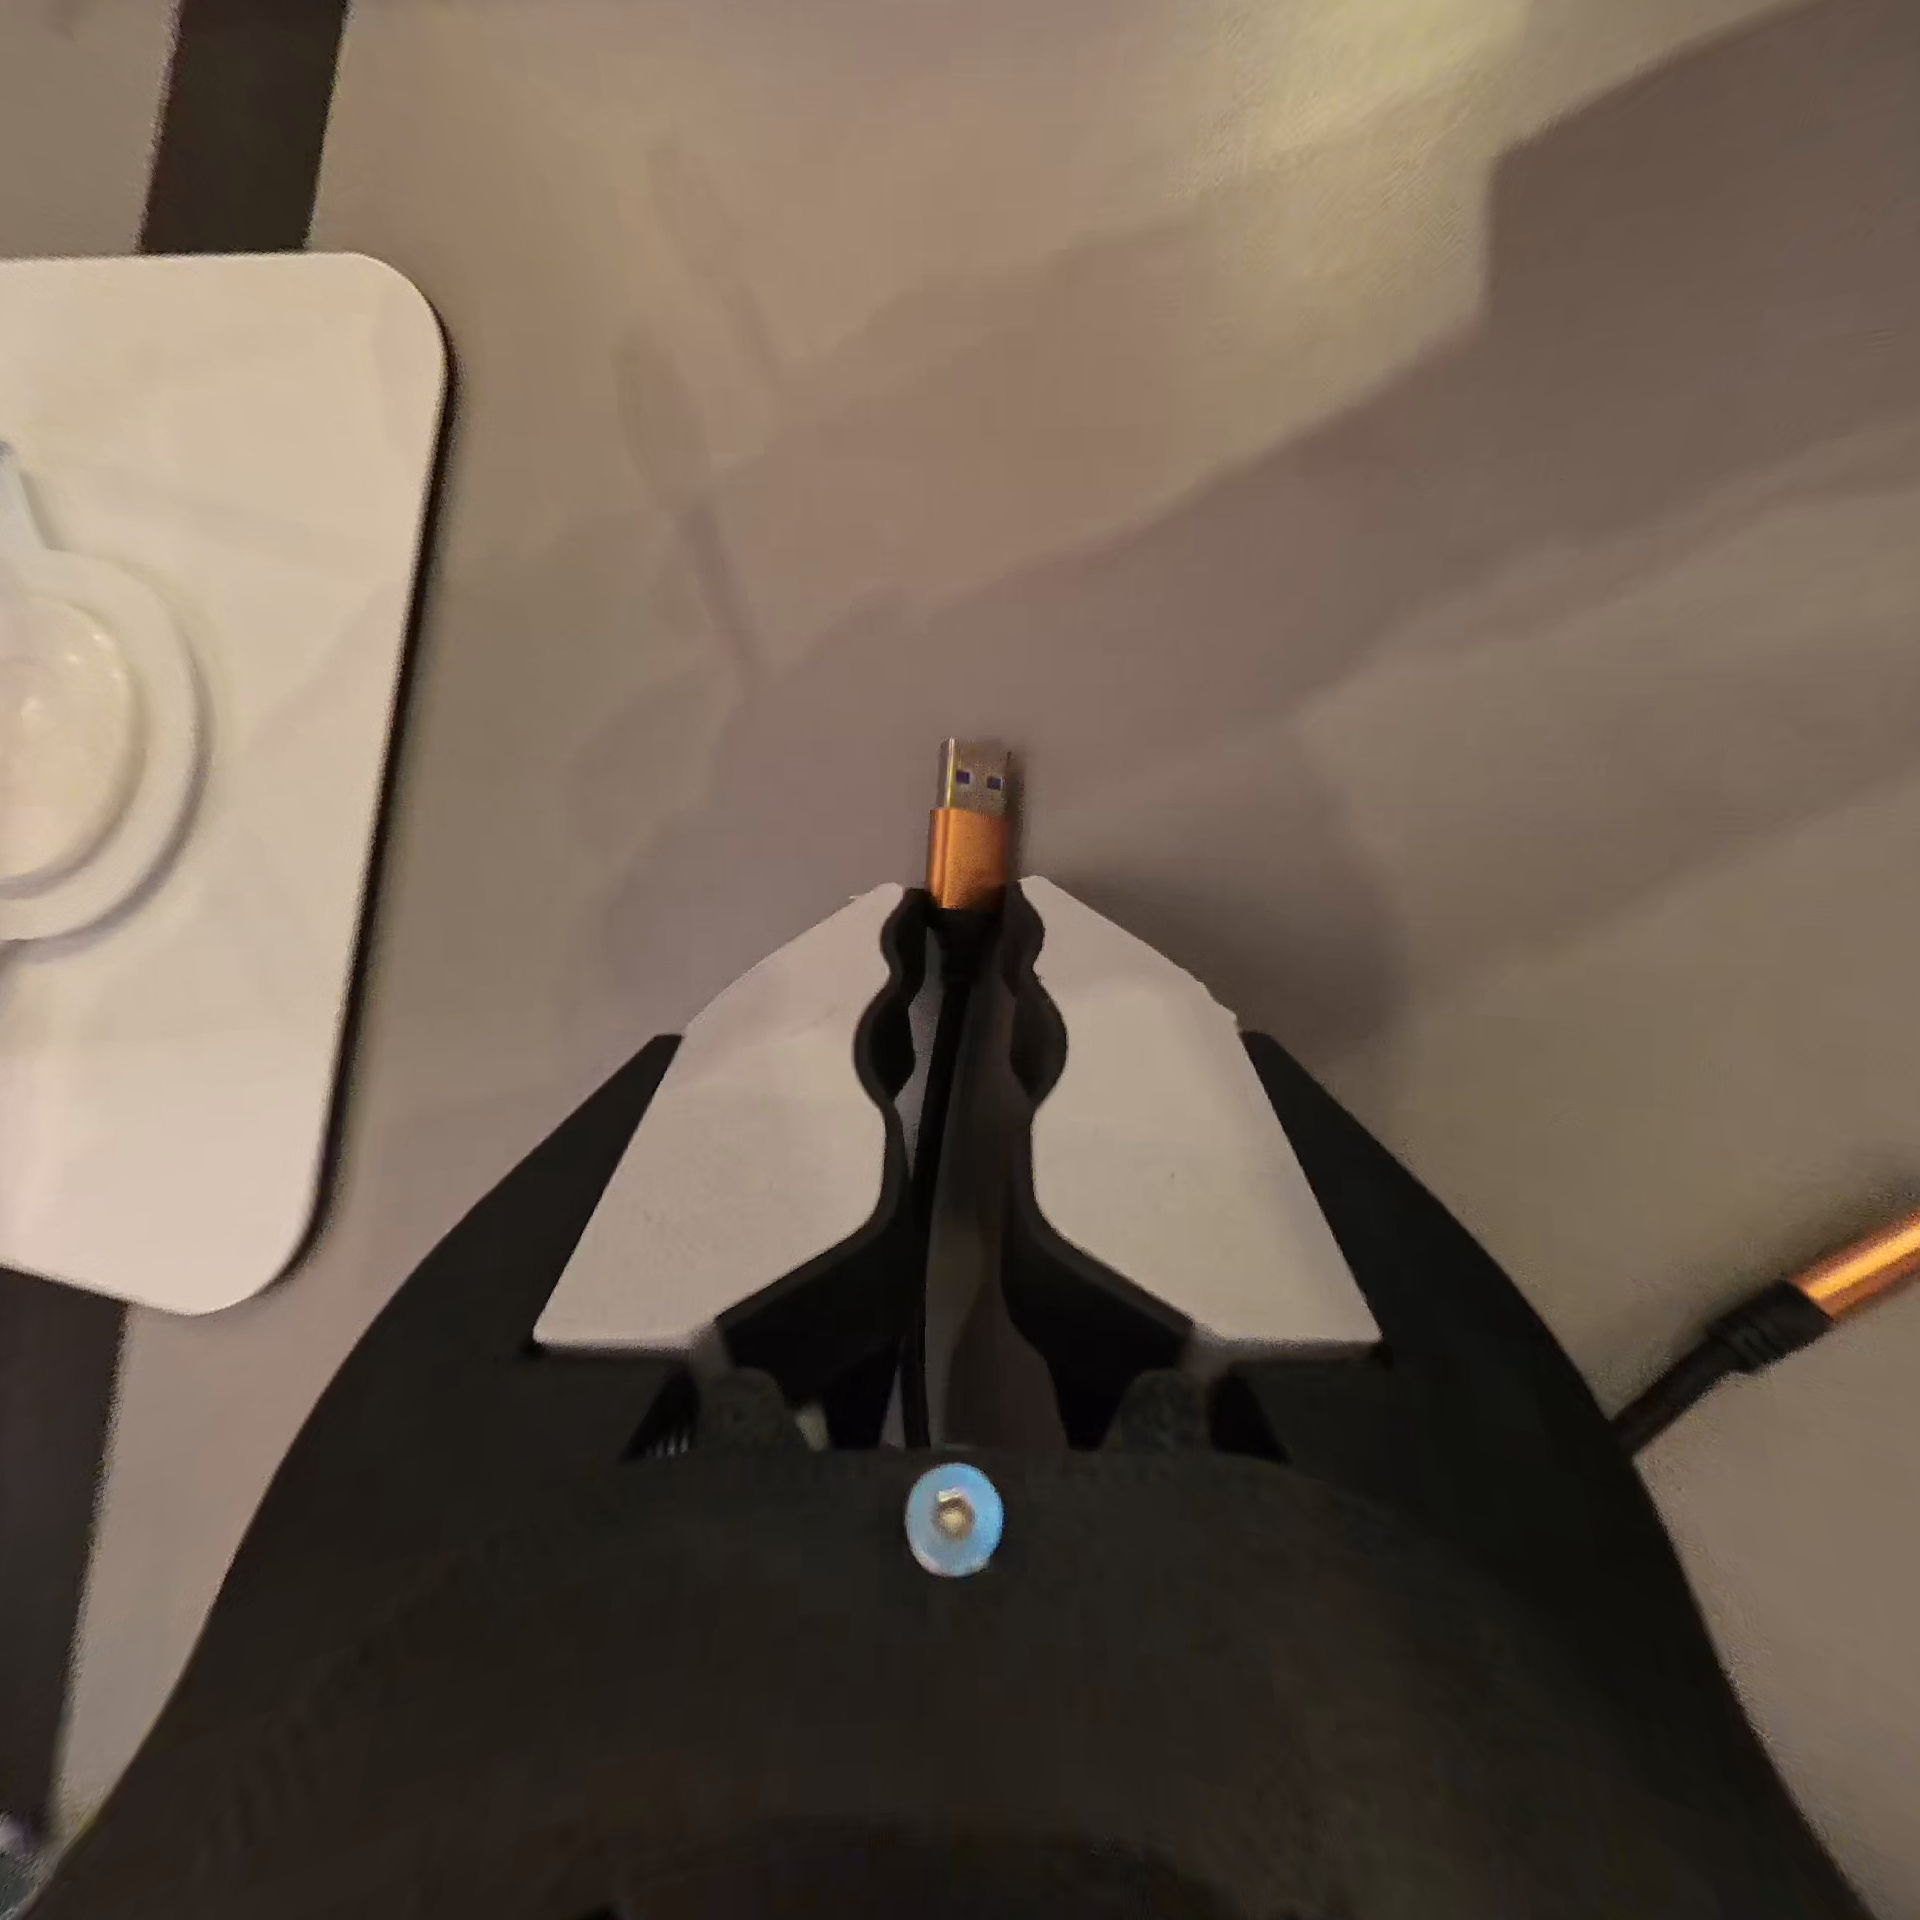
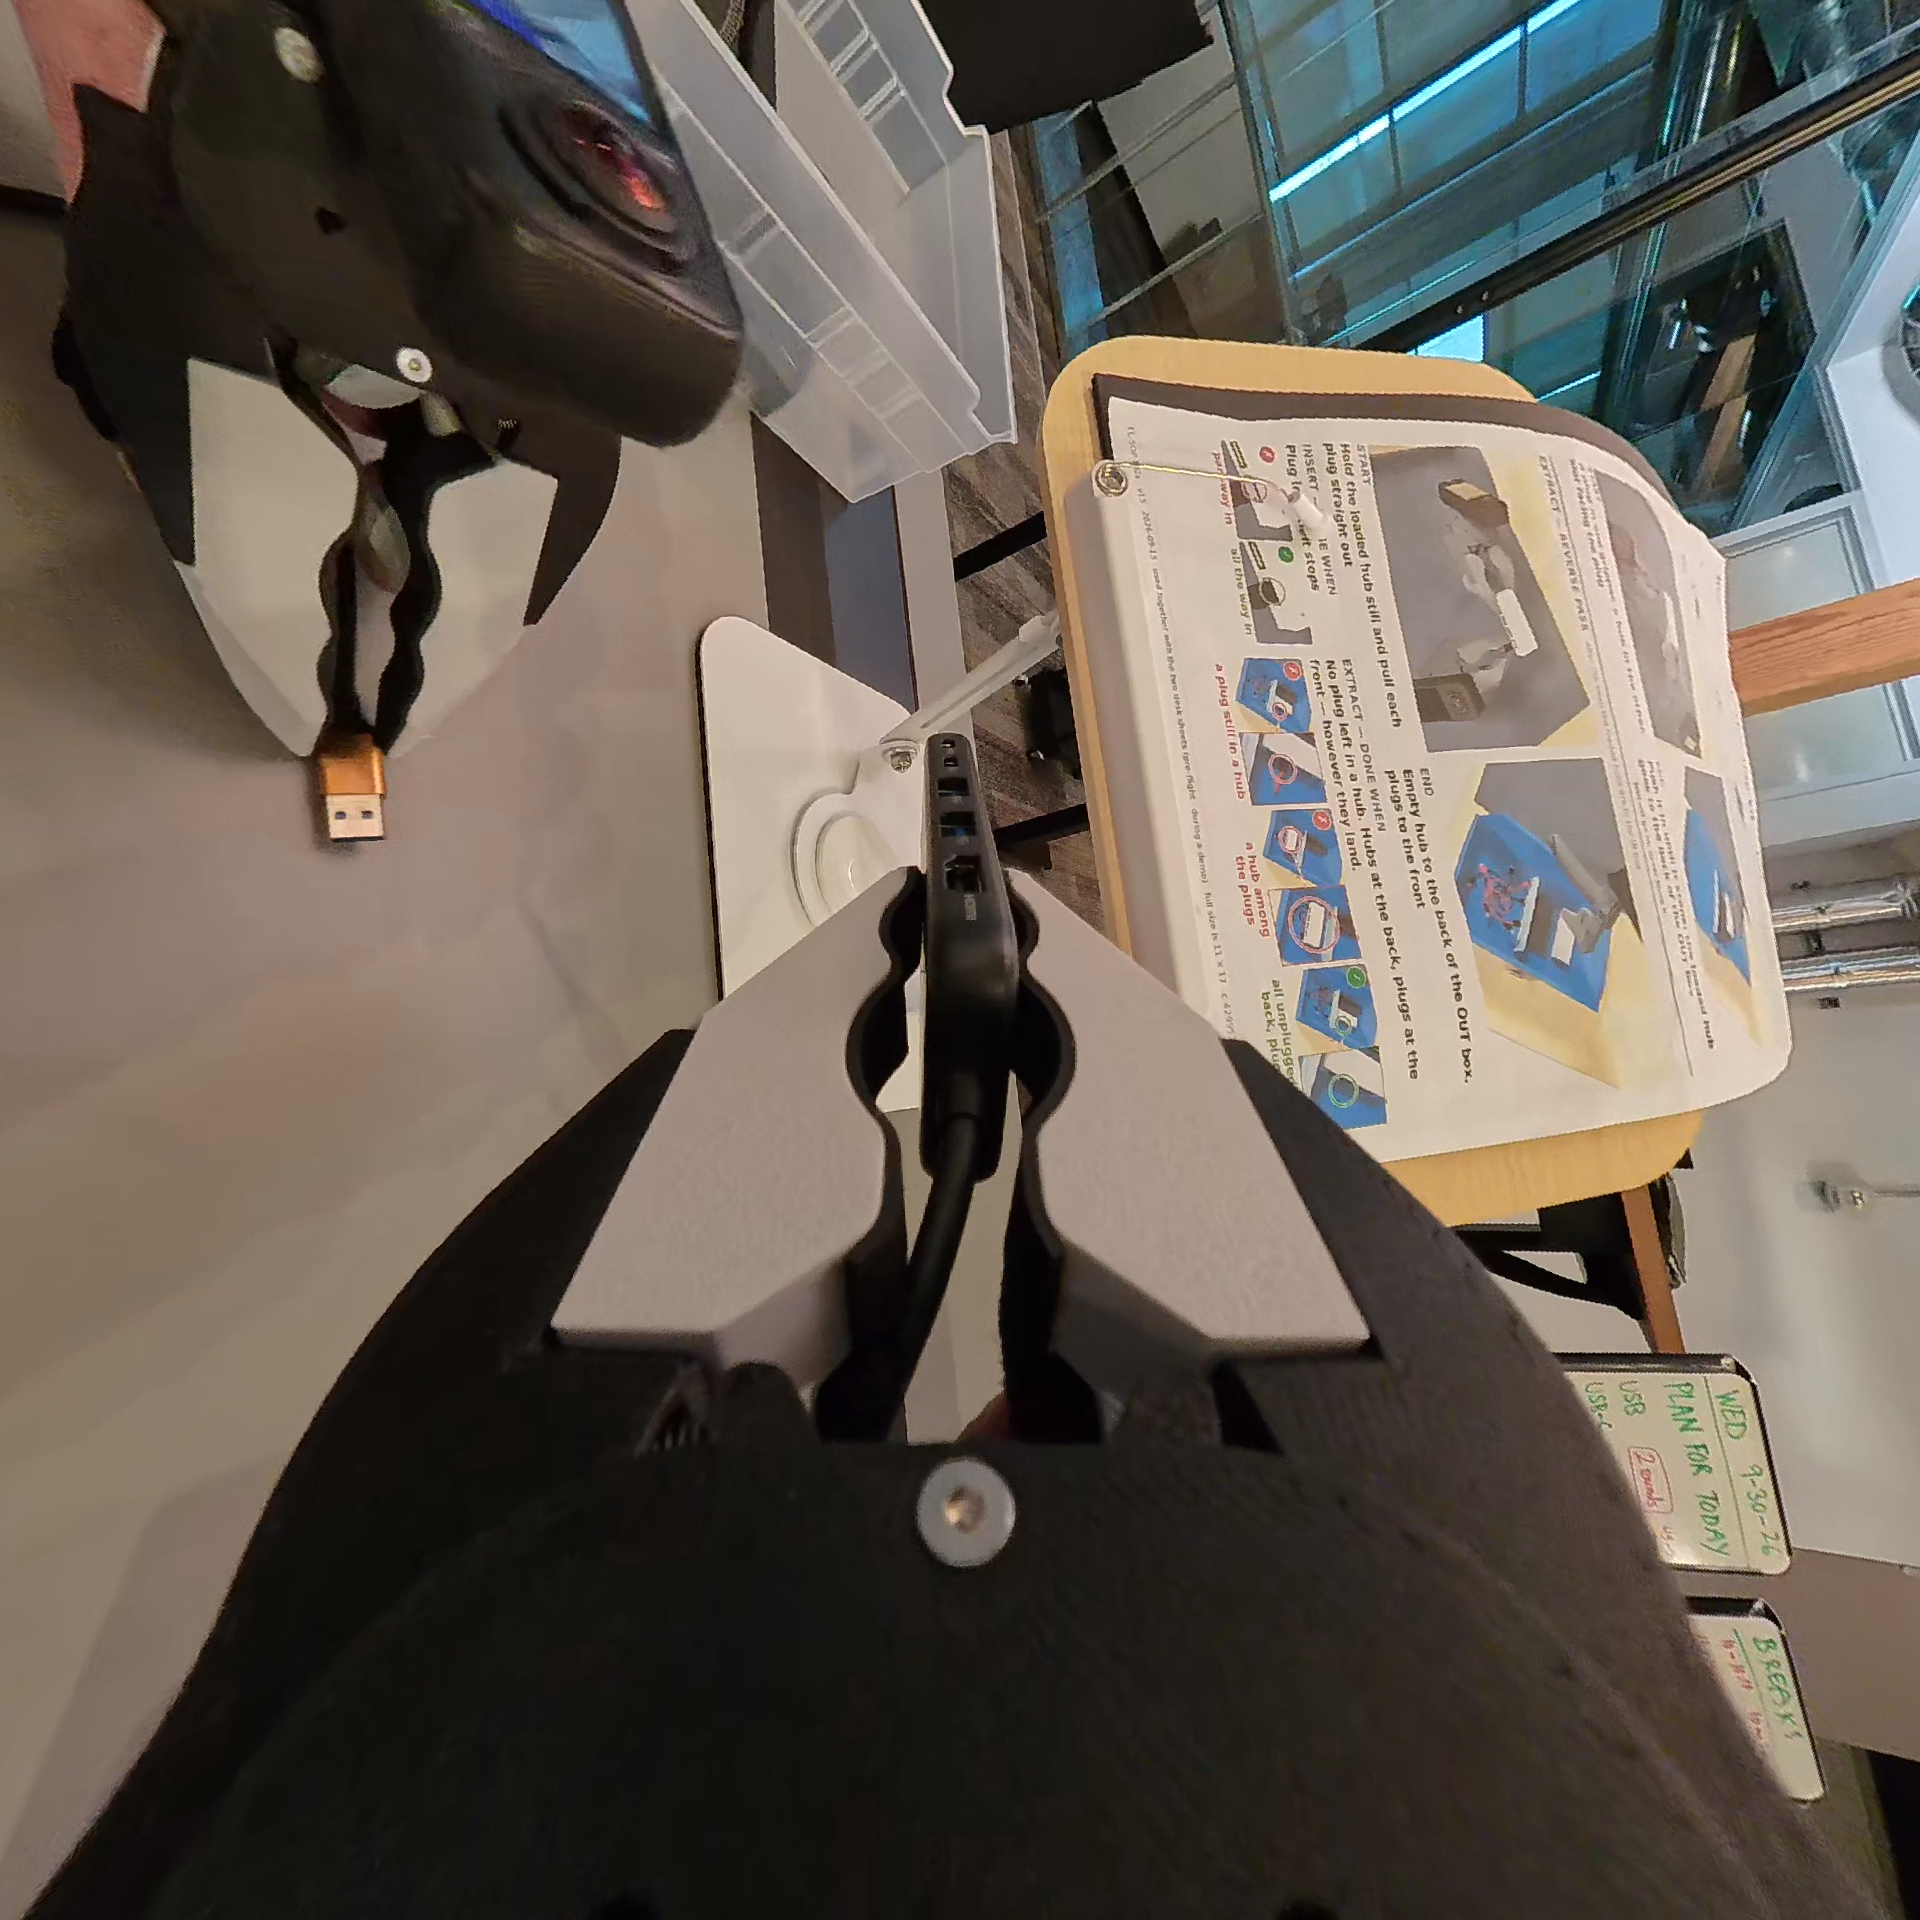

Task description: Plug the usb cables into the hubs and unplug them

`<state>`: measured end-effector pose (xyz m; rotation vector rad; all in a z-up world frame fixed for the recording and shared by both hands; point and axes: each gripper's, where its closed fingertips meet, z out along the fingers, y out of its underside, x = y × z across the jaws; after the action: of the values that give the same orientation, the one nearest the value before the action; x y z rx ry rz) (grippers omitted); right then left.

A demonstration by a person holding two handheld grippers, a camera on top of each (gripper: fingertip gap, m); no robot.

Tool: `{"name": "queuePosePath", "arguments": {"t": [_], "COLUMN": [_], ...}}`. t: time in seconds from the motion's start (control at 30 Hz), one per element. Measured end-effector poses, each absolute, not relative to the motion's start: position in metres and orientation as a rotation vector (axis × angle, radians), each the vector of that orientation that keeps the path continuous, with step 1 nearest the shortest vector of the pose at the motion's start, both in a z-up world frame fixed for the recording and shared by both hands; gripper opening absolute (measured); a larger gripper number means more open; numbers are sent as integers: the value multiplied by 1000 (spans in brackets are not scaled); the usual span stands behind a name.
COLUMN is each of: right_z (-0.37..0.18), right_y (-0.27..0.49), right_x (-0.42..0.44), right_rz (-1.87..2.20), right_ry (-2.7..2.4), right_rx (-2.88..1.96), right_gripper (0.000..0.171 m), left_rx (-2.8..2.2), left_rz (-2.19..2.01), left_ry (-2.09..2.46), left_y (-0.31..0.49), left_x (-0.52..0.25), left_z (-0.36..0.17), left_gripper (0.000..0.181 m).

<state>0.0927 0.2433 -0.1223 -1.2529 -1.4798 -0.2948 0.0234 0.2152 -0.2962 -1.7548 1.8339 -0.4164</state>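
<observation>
My left gripper (image 1: 971,883) is shut on a USB cable plug (image 1: 974,821) with an orange shell and a bare metal tip that sticks out past the fingertips over the grey table. Its black cable runs back between the fingers. My right gripper (image 2: 966,878) is shut on a black USB hub (image 2: 961,883), held edge-on with its ports in view and its black cord trailing back. In the right wrist view the left gripper (image 2: 348,732) shows at upper left, holding the same plug (image 2: 353,795), well apart from the hub.
A white stand base (image 1: 208,727) lies at the left, also seen ahead in the right wrist view (image 2: 769,727). A second orange-ended cable (image 1: 1849,1278) lies at lower right. A clear plastic bin (image 2: 862,239) and an instruction sheet on a wooden board (image 2: 1403,727) stand beyond the table edge. My hands' fingertips stand some 20 cm from each other.
</observation>
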Motion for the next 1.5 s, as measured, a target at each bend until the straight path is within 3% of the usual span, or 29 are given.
{"name": "queuePosePath", "arguments": {"t": [0.03, 0.17, 0.33, 0.6, 0.77, 0.93, 1.17, 1.33, 1.5], "right_z": [-122, -119, -126, -179, -205, -220, -227, -232, -234], "right_y": [243, 243, 241, 233, 229, 222, 218, 218, 216], "right_x": [93, 96, 96, 82, 75, 65, 57, 65, 71], "right_rz": [-296, -293, -257, -160, -89, -84, -61, -66, -65], "right_ry": [-1477, -1469, -1492, -1680, -1749, -1822, -1848, -1859, -1868], "right_rx": [-1253, -1252, -1285, -1416, -1475, -1460, -1462, -1509, -1550], "right_gripper": [10, 10, 10, 10, 10, 10, 10, 11, 24], "left_rx": [-1734, -1604, -1600, -1731, -1686, -1560, -1284, -1228, -1231], "left_rz": [-359, -57, -35, -70, -111, -177, 23, 133, 167], "left_ry": [1838, 1811, 1744, 1859, 1832, 1694, 1714, 1708, 1671], "left_y": [217, 235, 243, 233, 234, 241, 237, 241, 248], "left_x": [23, 21, 17, -3, -2, 18, 40, 48, 48], "left_z": [-296, -285, -270, -294, -284, -260, -255, -259, -255], "left_gripper": [15, 14, 14, 14, 45, 40, 14, 14, 13]}}
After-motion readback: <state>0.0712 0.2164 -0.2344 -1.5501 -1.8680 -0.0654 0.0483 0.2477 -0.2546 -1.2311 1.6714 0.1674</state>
